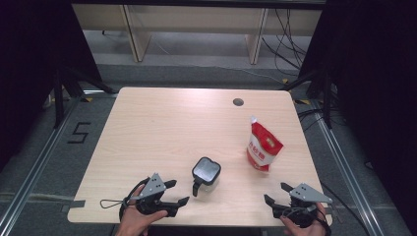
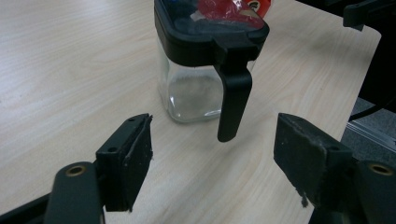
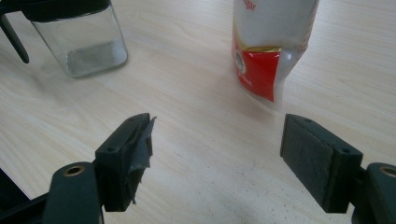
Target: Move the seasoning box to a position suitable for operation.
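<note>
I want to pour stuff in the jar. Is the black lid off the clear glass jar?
No, the black lid sits closed on top of the clear glass jar, its black handle hanging down the side.

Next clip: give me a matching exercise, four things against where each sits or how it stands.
Things:
1. glass jar
2. red and white pouch
3. left claw
4. round hole

Descriptions:
A. in the tabletop near the far edge
B. upright, right of table centre
C. open, pointing at a black handle
D. black lid on, near the front edge

Pairs: 1-D, 2-B, 3-C, 4-A
</note>
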Motion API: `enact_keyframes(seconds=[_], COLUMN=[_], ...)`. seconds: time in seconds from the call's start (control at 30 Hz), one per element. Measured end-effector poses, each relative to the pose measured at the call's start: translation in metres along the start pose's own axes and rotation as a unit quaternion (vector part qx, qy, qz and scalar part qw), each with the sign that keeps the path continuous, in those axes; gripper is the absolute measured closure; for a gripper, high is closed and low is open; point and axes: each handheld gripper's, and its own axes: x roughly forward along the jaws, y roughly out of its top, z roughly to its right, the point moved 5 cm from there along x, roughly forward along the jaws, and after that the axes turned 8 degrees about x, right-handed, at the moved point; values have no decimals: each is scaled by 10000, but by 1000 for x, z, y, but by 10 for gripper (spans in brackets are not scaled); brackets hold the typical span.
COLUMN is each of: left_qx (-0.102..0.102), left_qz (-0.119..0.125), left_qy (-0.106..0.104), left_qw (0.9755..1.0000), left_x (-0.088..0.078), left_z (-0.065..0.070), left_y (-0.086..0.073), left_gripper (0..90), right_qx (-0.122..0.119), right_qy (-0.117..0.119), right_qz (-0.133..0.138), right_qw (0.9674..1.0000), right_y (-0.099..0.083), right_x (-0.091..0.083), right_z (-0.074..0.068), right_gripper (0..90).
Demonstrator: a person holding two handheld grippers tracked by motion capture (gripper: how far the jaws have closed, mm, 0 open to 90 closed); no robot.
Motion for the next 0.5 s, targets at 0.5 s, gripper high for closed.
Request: enact_keyframes(seconds=[0.5], left_qx=[351], left_qz=[-23], left_qy=[52], left_qw=[9994], left_x=[28], left_z=[11], left_y=[11], left_gripper=[545], right_qx=[-79], right_qy=[0], right_qz=[33], right_qw=[10000], right_y=[2], right_x=[3], right_z=[1], right_gripper=[263])
